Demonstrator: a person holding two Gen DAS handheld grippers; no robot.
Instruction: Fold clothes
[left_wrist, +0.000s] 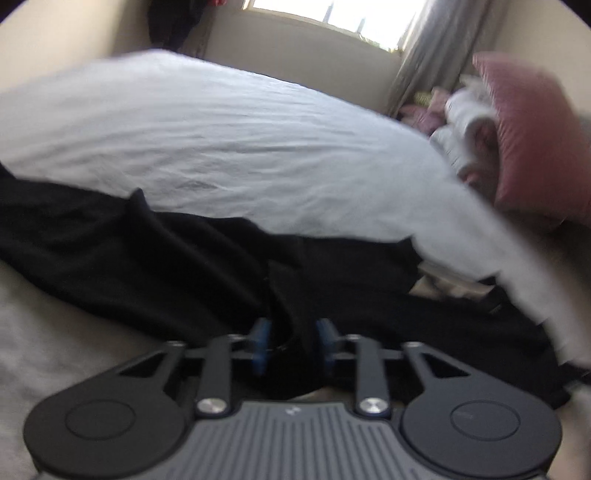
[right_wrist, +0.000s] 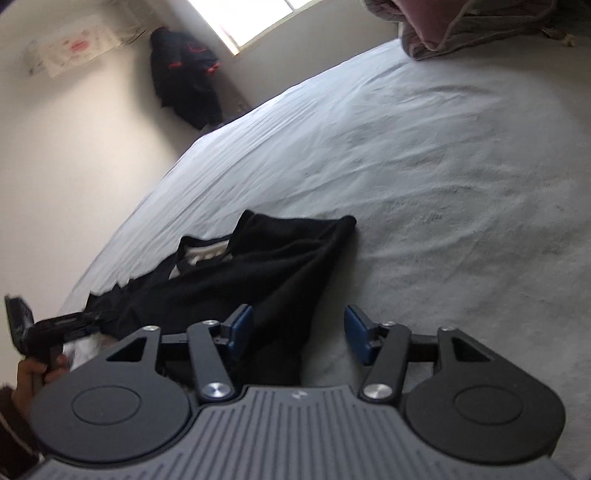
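My left claw (left_wrist: 291, 345) had a grey base with straight ridges and a tiny white mark on it. Two big black round plates sat on its sides, each with a circle pressed into it. Black arms ran forward, pinned with shiny silver screws. The pads (left_wrist: 260, 341) at the tips were blue. My right claw (right_wrist: 299, 334) looked just the same, with blue pads (right_wrist: 356, 328) too. My hand (right_wrist: 35, 373) showed by a dark, fuzzy brown sleeve (right_wrist: 11, 417).

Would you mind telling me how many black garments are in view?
2: one black garment lies crumpled on the bed by the grippers; a dark coat hangs in the far corner. Others may be hidden.
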